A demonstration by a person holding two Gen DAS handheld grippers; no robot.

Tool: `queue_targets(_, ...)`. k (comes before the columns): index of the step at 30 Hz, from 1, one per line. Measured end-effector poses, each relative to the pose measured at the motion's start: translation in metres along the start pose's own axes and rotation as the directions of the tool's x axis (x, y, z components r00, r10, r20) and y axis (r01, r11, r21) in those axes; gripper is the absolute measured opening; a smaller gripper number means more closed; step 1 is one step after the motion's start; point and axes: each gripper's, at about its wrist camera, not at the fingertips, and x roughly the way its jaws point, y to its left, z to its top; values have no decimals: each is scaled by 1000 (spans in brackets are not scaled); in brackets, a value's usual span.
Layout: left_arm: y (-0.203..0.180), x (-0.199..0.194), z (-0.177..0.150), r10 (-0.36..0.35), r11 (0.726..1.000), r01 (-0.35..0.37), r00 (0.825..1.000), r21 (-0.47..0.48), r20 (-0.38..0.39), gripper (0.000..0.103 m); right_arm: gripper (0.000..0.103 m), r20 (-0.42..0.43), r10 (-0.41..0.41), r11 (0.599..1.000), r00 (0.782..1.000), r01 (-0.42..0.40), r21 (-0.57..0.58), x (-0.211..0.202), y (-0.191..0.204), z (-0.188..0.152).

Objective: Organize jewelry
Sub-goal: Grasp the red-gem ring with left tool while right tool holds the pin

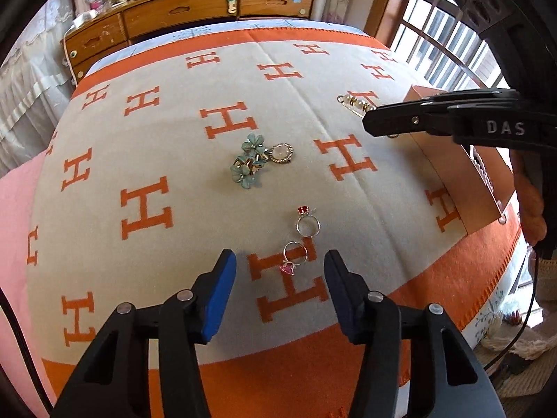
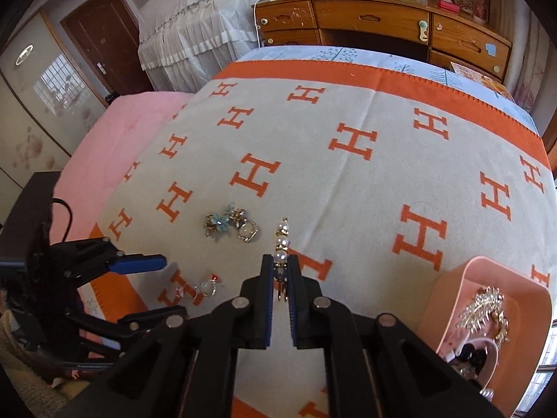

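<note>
My right gripper (image 2: pixel 279 267) is shut on a pearl hair clip (image 2: pixel 281 240), held above the blanket; in the left wrist view the clip (image 1: pixel 355 101) sticks out past that gripper (image 1: pixel 374 122). My left gripper (image 1: pixel 280 266) is open and empty over a pink-stone ring (image 1: pixel 291 259); a red-stone ring (image 1: pixel 306 221) lies just beyond. Teal flower earrings (image 1: pixel 249 163) and a round white brooch (image 1: pixel 281 153) lie mid-blanket. In the right wrist view the rings (image 2: pixel 202 287), earrings (image 2: pixel 222 223) and brooch (image 2: pixel 246 231) lie left of the clip.
A pink jewelry box (image 2: pixel 452 299) holding a gold leaf brooch (image 2: pixel 485 308) stands at the right; it also shows in the left wrist view (image 1: pixel 449 174). The grey-and-orange H-pattern blanket (image 1: pixel 174 139) covers the bed. A wooden dresser (image 1: pixel 181 10) stands behind.
</note>
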Motion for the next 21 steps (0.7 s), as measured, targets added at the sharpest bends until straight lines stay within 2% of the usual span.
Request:
queue_targets(2, -2, 2, 1, 1, 999, 0, 1000, 54, -13, 42, 7, 28, 25, 1000, 999, -25, 14, -12, 1, -6)
queue_targets(4, -2, 4, 2, -14, 995, 17, 999, 94, -32, 30, 7, 50, 47, 998, 998, -49, 36, -22, -2, -12)
queue_targets(8, -2, 5, 1, -23, 989, 29, 999, 142, -40, 28, 7, 95, 67, 994, 993, -74, 81, -40, -10, -24)
queue_targets(9, -3, 5, 0, -17, 988, 22, 999, 153, -39, 24, 7, 104, 65, 993, 992, -75, 92, -43, -12, -26)
queue_targets(10, -4, 5, 0, -7, 986, 13, 999, 164, -35, 15, 7, 112, 65, 991, 992, -77, 106, -45, -15, -29)
queue_targets(12, -7, 6, 0, 0, 984, 6, 999, 176, -37, 9, 7, 126, 65, 988, 990, -82, 132, -50, -21, -34)
queue_targets(21, -16, -4, 1, 12, 992, -9, 1000, 126, -27, 8, 7, 227, 56, 965, 972, -111, 239, -77, -47, -56)
